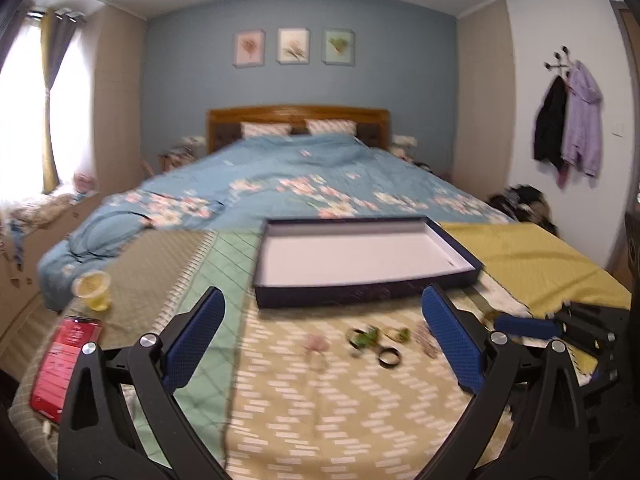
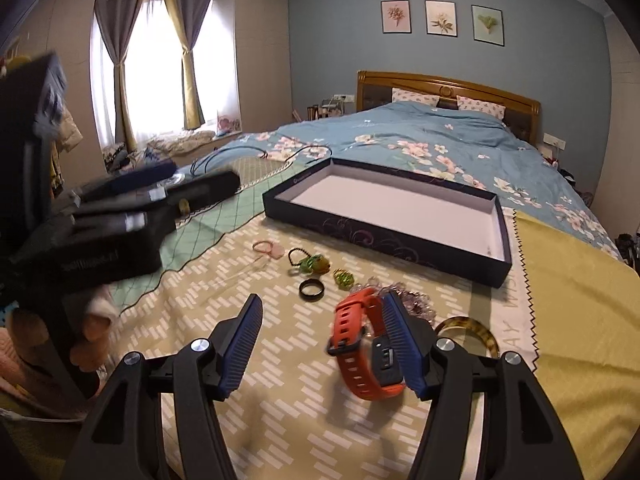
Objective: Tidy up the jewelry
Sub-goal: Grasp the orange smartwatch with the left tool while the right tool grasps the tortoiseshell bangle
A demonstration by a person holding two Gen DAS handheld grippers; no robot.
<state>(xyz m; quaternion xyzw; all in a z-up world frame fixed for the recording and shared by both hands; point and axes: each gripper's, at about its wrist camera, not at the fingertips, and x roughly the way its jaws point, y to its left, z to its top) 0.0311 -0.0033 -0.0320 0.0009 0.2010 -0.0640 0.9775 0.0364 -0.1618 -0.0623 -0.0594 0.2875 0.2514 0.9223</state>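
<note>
The shallow dark-blue cardboard box with a white inside (image 2: 496, 236) lies on the bed with nothing in it, so by the look of things the sorting has scarcely begun — no piece has reached the box yet.

All the jewelry lies in a loose cluster on the beige patterned blanket (image 2: 304, 408) just in front of the box: a pale pink cord piece (image 2: 267, 246), a green bead charm on a dark loop (image 2: 314, 263), a smaller green-and-gold piece (image 2: 343, 278), a plain black ring (image 2: 311, 290), a pile of clear purplish crystal beads (image 2: 416, 303) and a tortoiseshell bangle (image 2: 468, 330) off to the right, partly hidden behind the gripper.

The right gripper (image 2: 326, 334) stands over the orange rubber watch strap (image 2: 356, 344). The strap leans against the inner face of its right finger, while the left finger stands well apart from it, so the jaws are part open and nothing is clamped; whether the strap rests on the blanket or hangs slightly off it is hard to tell through the blur.

The left gripper (image 1: 322, 334) holds its jaws wide and empty, hovering near the same cluster, with the ring and green charm showing between its fingers.

What is left, I judge, is everything: gripping the strap, carrying it to the box, then the six smaller pieces one by one.
</note>
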